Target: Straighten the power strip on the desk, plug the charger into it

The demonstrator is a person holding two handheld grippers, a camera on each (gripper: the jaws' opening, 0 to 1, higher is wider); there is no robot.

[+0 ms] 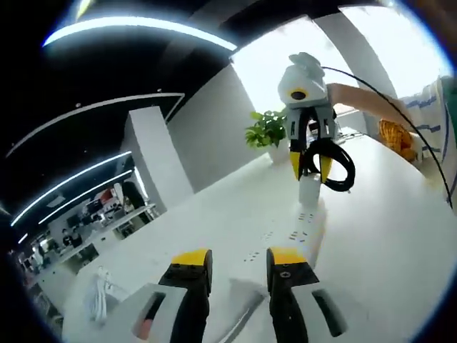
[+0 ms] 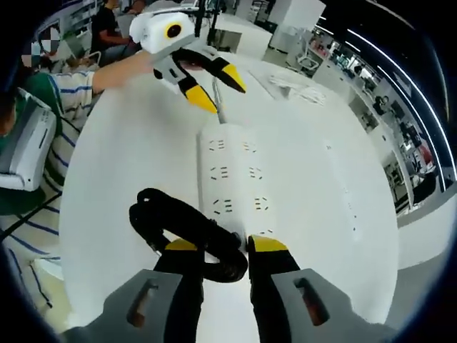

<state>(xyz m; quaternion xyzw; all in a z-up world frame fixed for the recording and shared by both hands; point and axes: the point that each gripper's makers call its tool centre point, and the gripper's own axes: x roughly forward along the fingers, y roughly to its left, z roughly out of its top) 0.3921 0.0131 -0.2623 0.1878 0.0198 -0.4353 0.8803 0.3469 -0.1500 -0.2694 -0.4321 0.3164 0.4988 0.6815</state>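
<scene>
A long white power strip (image 2: 235,179) lies on the white desk (image 2: 128,157), and its white cord (image 2: 216,107) runs off from its far end in the right gripper view. My right gripper (image 2: 225,246) is shut on the white charger (image 1: 308,191), whose coiled black cable (image 2: 168,218) hangs beside the jaws. In the left gripper view the charger stands on the strip's far end (image 1: 303,218) under the right gripper (image 1: 310,168). My left gripper (image 1: 238,259) hovers open over the cord end of the strip, holding nothing. It appears as the left gripper (image 2: 214,87) above the cord.
A potted plant (image 1: 268,132) stands at the desk's far side. A bundle of white cable (image 2: 300,89) lies near the desk edge. A person in a striped sleeve (image 2: 53,107) sits at the side. Desk edge (image 2: 385,236) curves close by.
</scene>
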